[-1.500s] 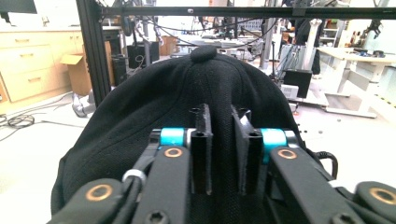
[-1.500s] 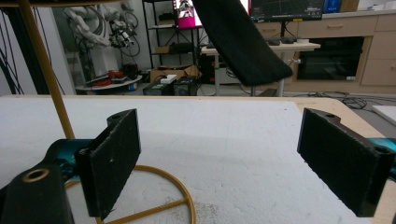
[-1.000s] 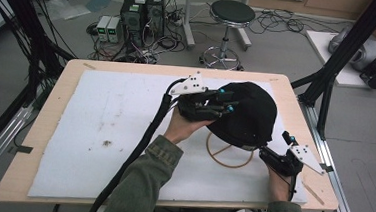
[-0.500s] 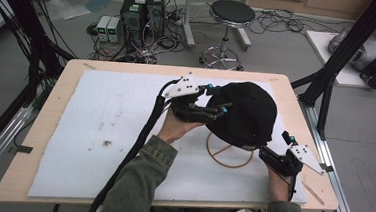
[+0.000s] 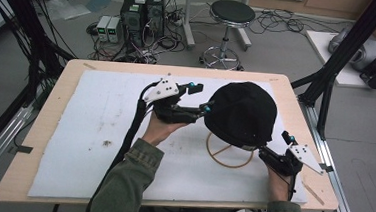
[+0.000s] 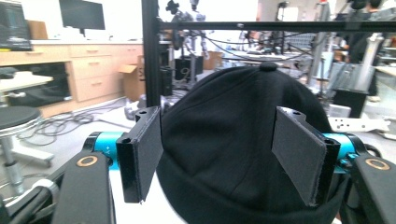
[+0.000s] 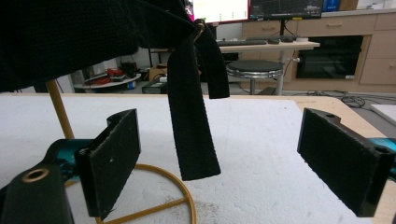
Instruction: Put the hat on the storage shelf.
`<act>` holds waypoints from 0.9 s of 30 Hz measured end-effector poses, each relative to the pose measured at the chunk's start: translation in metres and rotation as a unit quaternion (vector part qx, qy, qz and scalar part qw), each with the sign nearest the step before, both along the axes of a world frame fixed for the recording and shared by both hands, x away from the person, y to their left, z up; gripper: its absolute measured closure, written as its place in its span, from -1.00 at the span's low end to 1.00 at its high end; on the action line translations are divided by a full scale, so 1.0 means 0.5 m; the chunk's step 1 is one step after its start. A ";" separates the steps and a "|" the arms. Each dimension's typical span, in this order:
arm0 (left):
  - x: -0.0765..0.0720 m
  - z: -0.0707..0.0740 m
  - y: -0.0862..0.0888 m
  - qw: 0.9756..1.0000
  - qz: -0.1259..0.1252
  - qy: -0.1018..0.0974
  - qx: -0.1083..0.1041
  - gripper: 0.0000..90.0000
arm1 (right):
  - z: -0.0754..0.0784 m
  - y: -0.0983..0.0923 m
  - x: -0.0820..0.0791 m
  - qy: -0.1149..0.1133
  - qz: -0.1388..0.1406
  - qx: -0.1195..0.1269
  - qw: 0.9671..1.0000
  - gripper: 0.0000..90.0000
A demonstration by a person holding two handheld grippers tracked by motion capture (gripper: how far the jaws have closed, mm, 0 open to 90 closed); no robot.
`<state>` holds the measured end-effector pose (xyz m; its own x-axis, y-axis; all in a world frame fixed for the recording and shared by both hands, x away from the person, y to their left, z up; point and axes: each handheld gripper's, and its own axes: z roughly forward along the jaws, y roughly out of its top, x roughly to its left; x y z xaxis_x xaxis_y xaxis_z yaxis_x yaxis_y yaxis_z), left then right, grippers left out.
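Two grippers at one black cap (image 5: pixel 243 112), over a white mat (image 5: pixel 99 125) on the worktop (image 5: pixel 59 92).

On the left, the left gripper (image 5: pixel 200 97), held level beside the cap. Jaws apart there, just now opened wider, with the cap between them and neither pad pressing on it.

In the middle, the cap itself, up on a gold wire stand (image 5: pixel 227 156). Round and neat, with its little button on top.

On the right, the right gripper (image 5: pixel 265 151), low by the cap's rim on the person's side. Jaws wide apart there too, with the cap's black strap (image 7: pixel 191 130) hanging down between them and touching neither pad.

Looks like putting the cap on the stand is done, or very close to done. Left to do, at a guess: pull both grippers away without knocking the cap, and maybe tidy the loose strap.
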<state>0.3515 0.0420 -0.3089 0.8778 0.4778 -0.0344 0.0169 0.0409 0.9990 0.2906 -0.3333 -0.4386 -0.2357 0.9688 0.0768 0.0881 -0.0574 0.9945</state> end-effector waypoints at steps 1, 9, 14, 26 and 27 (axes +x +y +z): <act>-0.001 -0.002 0.008 1.000 0.005 0.000 -0.002 -0.26 | 0.000 0.000 0.000 0.002 -0.001 0.000 1.000 -0.72; -0.010 -0.021 0.054 0.999 0.037 -0.004 -0.018 -0.35 | 0.001 0.003 0.001 0.001 0.001 -0.001 1.000 -0.72; -0.016 -0.031 0.080 0.998 0.053 -0.010 -0.030 -0.42 | 0.001 0.003 0.001 0.000 0.002 -0.001 1.000 -0.72; -0.037 -0.058 0.149 0.995 0.080 -0.016 -0.055 -0.55 | 0.000 0.004 0.001 0.002 0.002 -0.003 1.000 -0.72; -0.040 -0.061 0.156 0.995 0.084 -0.015 -0.052 -0.56 | 0.000 0.005 0.002 0.000 0.002 -0.001 1.000 -0.72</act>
<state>0.3314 0.1200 -0.3392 0.7868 0.6137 -0.0659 -0.0297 0.1443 0.9891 0.2916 -0.3310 -0.4384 -0.2405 0.9678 0.0742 0.0889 -0.0542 0.9946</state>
